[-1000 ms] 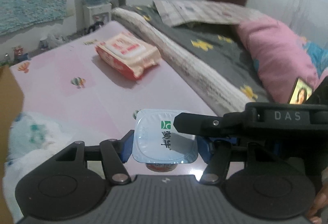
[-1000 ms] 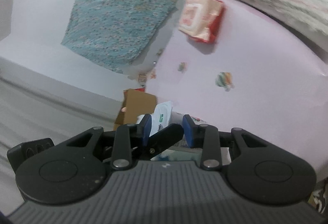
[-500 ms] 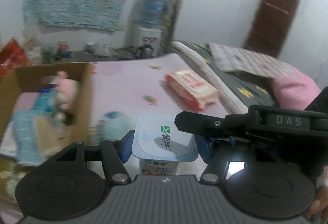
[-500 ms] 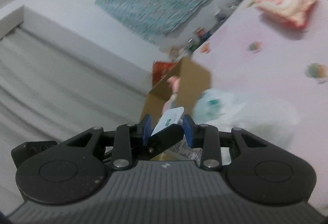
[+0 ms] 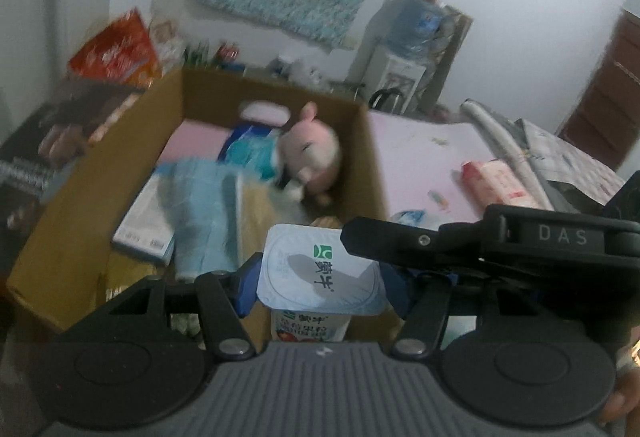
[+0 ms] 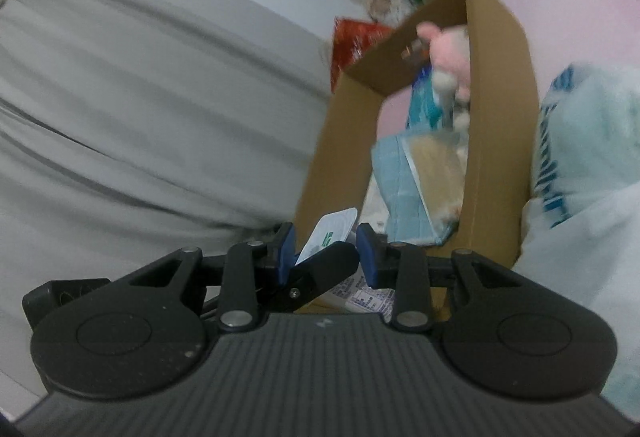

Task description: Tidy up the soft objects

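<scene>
My left gripper [image 5: 320, 287] is shut on a yogurt cup [image 5: 320, 273] with a white foil lid and holds it above the near end of an open cardboard box [image 5: 100, 161]. The box holds a pink plush toy [image 5: 310, 151], a folded light blue cloth [image 5: 204, 213] and some packets. The right gripper's finger [image 5: 416, 239] reaches in from the right and lies across the cup. In the right wrist view my right gripper [image 6: 326, 253] stands apart around the left gripper's finger, with the yogurt cup [image 6: 332, 237] just beyond and the box [image 6: 500, 97] ahead.
A red-and-white wipes pack [image 5: 498, 183] lies on the pink sheet [image 5: 420, 153]. A white and teal plastic bag [image 6: 580, 165] lies right of the box. A red snack bag [image 5: 116, 51] and a water dispenser [image 5: 416, 33] stand by the back wall.
Both grippers have swung left from the pink sheet to above the cardboard box, carrying the yogurt cup along. The box interior has come into full view.
</scene>
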{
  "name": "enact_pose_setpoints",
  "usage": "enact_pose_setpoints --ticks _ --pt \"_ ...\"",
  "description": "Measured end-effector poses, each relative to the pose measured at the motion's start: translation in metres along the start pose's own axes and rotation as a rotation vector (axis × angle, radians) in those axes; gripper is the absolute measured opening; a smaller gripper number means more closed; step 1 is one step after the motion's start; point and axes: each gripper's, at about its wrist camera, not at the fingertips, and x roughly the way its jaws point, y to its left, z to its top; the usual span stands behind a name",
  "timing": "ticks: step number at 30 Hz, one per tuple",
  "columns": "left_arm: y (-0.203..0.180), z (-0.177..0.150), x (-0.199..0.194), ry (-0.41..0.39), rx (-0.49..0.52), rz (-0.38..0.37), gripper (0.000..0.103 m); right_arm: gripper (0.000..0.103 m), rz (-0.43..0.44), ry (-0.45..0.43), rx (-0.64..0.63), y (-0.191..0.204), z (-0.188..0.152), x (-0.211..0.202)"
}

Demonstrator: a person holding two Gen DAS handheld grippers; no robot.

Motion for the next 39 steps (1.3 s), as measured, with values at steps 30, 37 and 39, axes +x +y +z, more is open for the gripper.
enact_pose_setpoints --ticks 30,37,39 --pt "0.036 -0.017 0.035 0.084 -0.023 -0.038 0.064 0.04 -0.23 0.009 -0.195 0.003 -0.005 0.029" --pt "0.055 -0.006 0.011 0.012 -0.092 0.011 0.065 0.046 -0.212 0.015 -0.289 0.022 0.003 0.016" --pt "0.063 -0.003 0.0 -0.022 -0.117 0.023 0.069 0.052 -0.226 0.065 -0.367 0.034 0.008 0.015"
